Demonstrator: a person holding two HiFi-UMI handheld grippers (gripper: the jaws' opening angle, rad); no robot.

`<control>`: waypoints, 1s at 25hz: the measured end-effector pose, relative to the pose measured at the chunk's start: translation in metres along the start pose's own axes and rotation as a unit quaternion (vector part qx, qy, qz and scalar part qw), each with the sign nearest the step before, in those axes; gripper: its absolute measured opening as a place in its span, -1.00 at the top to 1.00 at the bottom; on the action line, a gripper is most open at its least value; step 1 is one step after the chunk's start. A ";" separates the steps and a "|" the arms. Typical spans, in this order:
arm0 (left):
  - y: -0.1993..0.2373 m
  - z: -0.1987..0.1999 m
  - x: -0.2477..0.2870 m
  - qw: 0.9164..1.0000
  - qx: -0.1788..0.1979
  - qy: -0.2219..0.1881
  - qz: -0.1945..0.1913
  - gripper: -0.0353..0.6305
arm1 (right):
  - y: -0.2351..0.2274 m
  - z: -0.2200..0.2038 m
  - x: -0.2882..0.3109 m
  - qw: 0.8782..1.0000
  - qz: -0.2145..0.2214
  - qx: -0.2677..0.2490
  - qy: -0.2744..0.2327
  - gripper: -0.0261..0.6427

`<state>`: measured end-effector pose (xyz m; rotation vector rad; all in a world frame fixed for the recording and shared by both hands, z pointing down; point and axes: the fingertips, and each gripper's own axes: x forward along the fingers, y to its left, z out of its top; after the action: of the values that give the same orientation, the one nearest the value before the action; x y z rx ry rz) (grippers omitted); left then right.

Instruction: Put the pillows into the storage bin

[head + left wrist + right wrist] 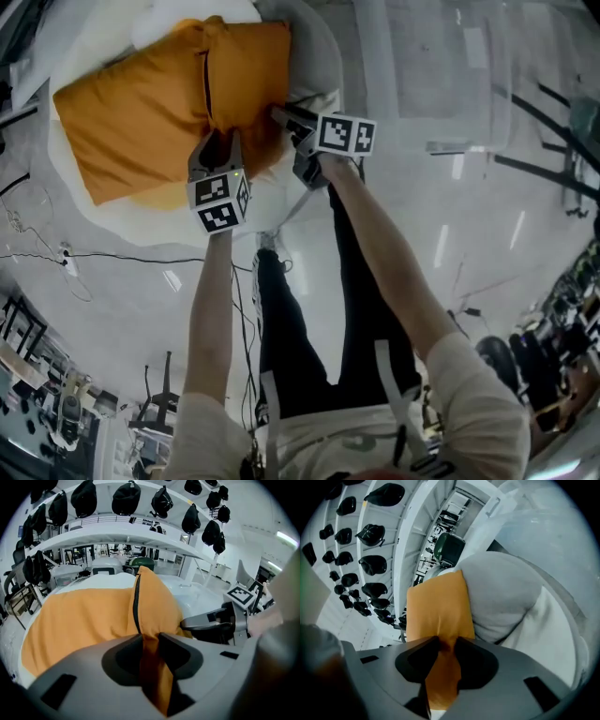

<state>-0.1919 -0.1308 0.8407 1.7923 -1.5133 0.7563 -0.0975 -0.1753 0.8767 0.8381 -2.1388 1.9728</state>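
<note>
An orange pillow [150, 108] with a dark zip lies on top of a white cushion [141, 216] and next to a grey pillow [314, 56]. My left gripper [217, 145] is shut on the orange pillow's near edge; its fabric [150, 653] is pinched between the jaws. My right gripper [286, 122] is shut on the same pillow's right corner, and the orange cloth [443, 667] is bunched between its jaws. The grey pillow [501, 597] bulges right of that corner. In the left gripper view the right gripper [187, 622] shows at the right.
A clear plastic storage bin [450, 84] stands on the floor to the right of the pillows. Cables [37, 253] trail over the floor at the left. My legs [309, 328] stand below the grippers. Shelves with black bags [126, 498] run behind.
</note>
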 end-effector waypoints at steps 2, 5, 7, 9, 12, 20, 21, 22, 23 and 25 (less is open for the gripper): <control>-0.002 0.006 -0.004 1.000 0.006 0.007 0.007 0.59 | 0.005 0.002 -0.003 0.999 -0.016 -0.031 0.011 0.63; -0.012 0.028 -0.019 1.000 -0.008 -0.010 0.003 0.62 | 0.024 0.018 -0.022 0.996 -0.033 -0.079 -0.003 0.69; -0.027 0.049 -0.030 0.999 -0.021 -0.029 -0.011 0.62 | 0.042 0.038 -0.045 0.992 -0.047 -0.109 -0.029 0.70; -0.048 0.076 -0.035 0.998 -0.023 -0.050 -0.026 0.62 | 0.058 0.064 -0.071 0.986 -0.067 -0.139 -0.056 0.70; -0.094 0.118 -0.027 0.995 -0.023 -0.075 -0.066 0.62 | 0.069 0.111 -0.121 0.969 -0.123 -0.194 -0.096 0.70; -0.261 0.189 0.046 0.977 -0.012 -0.079 -0.197 0.62 | 0.027 0.230 -0.271 0.899 -0.299 -0.277 -0.161 0.71; -0.282 0.190 0.055 0.976 0.001 -0.075 -0.207 0.62 | 0.016 0.238 -0.288 0.893 -0.314 -0.278 -0.163 0.72; -0.301 0.189 0.064 0.974 0.017 -0.069 -0.215 0.63 | 0.005 0.243 -0.303 0.888 -0.329 -0.276 -0.164 0.72; -0.319 0.186 0.072 0.973 0.030 -0.061 -0.223 0.64 | -0.007 0.246 -0.317 0.884 -0.341 -0.274 -0.163 0.73; -0.345 0.178 0.084 0.970 0.043 -0.042 -0.235 0.65 | -0.030 0.247 -0.337 0.879 -0.360 -0.270 -0.159 0.75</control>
<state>0.1647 -0.2848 0.7562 2.1582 -1.0477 0.5181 0.2685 -0.3035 0.7184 1.5942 -1.9224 0.8653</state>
